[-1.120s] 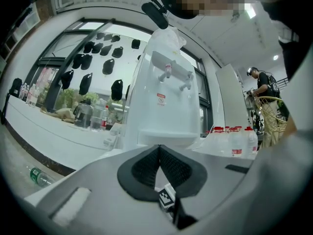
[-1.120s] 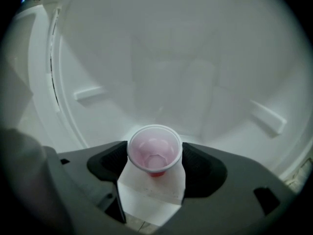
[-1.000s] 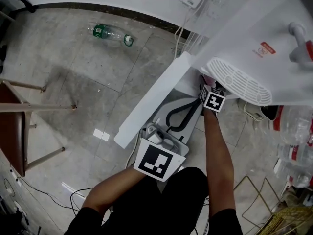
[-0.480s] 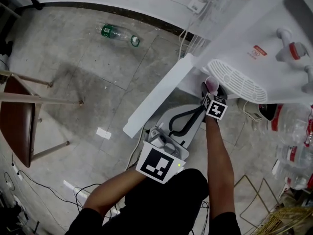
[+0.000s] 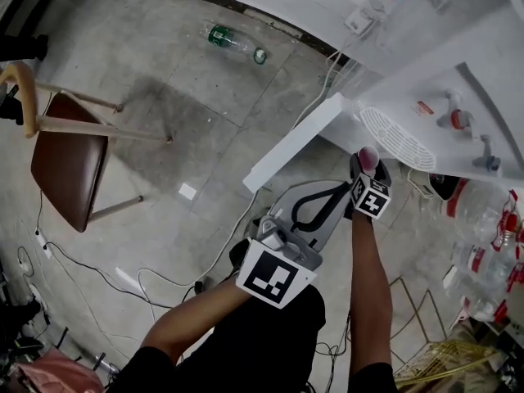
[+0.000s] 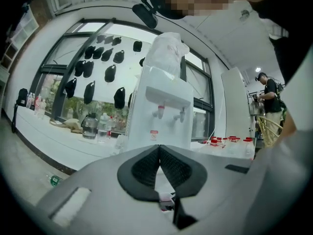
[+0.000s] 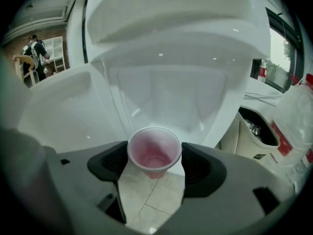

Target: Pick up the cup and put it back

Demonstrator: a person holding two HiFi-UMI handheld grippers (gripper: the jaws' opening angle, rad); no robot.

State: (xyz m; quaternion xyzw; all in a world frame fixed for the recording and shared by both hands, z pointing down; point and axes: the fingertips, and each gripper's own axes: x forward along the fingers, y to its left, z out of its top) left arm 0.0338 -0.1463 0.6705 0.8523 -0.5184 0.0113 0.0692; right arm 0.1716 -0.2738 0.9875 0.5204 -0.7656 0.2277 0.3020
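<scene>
A small pink paper cup (image 7: 154, 152) is held between the black pads of my right gripper (image 7: 154, 160), which is shut on it; the cup looks empty. In the head view the cup (image 5: 368, 157) hangs just below the white water dispenser (image 5: 458, 80), near its round drip grille (image 5: 399, 137). The right gripper view looks into the dispenser's white open compartment (image 7: 166, 97) behind the cup. My left gripper (image 5: 301, 218) is lower and to the left, its black pads (image 6: 146, 168) pressed together with nothing between them. It points toward the dispenser (image 6: 159, 114).
The dispenser's white door (image 5: 299, 142) swings open to the left. A wooden chair (image 5: 70, 158) stands at the left, and a green bottle (image 5: 236, 42) lies on the floor. Water jugs (image 5: 483, 219) and a wire rack (image 5: 434, 334) crowd the right. Cables (image 5: 164, 273) run across the floor.
The head view has swung, so the dispenser and chair shifted in frame. My right gripper has drawn the cup slightly back from beneath the drip grille. The left gripper stays shut.
</scene>
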